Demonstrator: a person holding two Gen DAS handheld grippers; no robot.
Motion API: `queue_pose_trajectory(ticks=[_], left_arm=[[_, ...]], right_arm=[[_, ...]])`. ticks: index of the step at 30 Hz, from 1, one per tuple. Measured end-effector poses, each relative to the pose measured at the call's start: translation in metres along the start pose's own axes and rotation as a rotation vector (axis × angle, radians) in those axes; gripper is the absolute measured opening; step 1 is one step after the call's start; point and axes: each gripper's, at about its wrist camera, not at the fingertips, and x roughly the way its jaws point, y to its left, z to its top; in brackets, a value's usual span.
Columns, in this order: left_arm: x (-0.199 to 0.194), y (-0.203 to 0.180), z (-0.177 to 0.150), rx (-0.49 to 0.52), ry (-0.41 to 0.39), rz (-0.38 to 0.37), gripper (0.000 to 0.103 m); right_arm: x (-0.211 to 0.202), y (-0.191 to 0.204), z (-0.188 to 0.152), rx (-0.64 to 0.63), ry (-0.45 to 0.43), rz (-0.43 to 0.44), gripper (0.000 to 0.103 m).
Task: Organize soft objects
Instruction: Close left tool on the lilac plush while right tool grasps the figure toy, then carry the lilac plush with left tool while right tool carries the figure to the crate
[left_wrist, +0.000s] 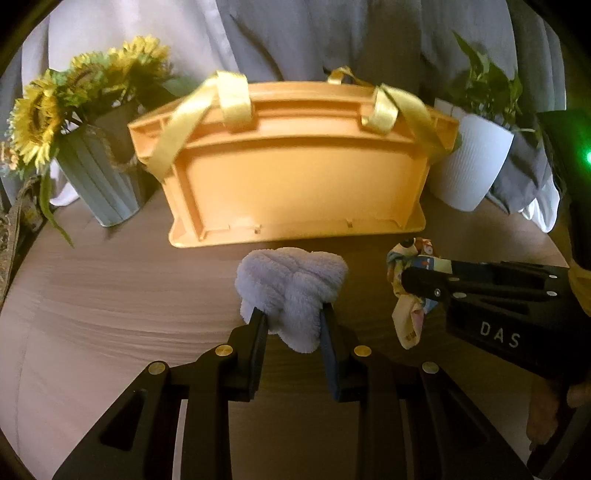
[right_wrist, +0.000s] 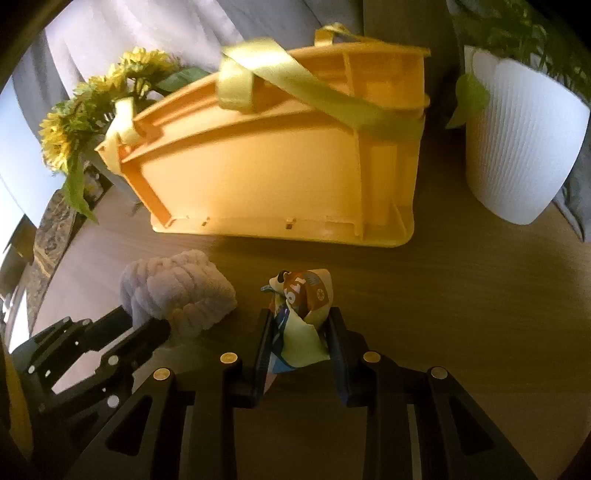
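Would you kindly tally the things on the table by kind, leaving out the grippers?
Soft cloths: 2, the fluffy lilac cloth in the left gripper and the printed cloth in the right gripper
Bins: 1, orange bin
Potted plants: 2, sunflower pot, white pot
Total: 5

A fluffy lavender cloth (left_wrist: 291, 291) and a printed cloth (right_wrist: 301, 321) (both bunched) face the orange basket (left_wrist: 295, 166).
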Motion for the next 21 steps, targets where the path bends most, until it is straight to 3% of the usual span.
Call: queue_pose_trajectory(ticks=[21], left_arm=[[-0.095, 0.038, 0.022, -0.010, -0.219, -0.055, 0.027]], right_arm=[[-0.096, 0.051, 0.003, -0.003, -0.204, -0.027, 0.030]])
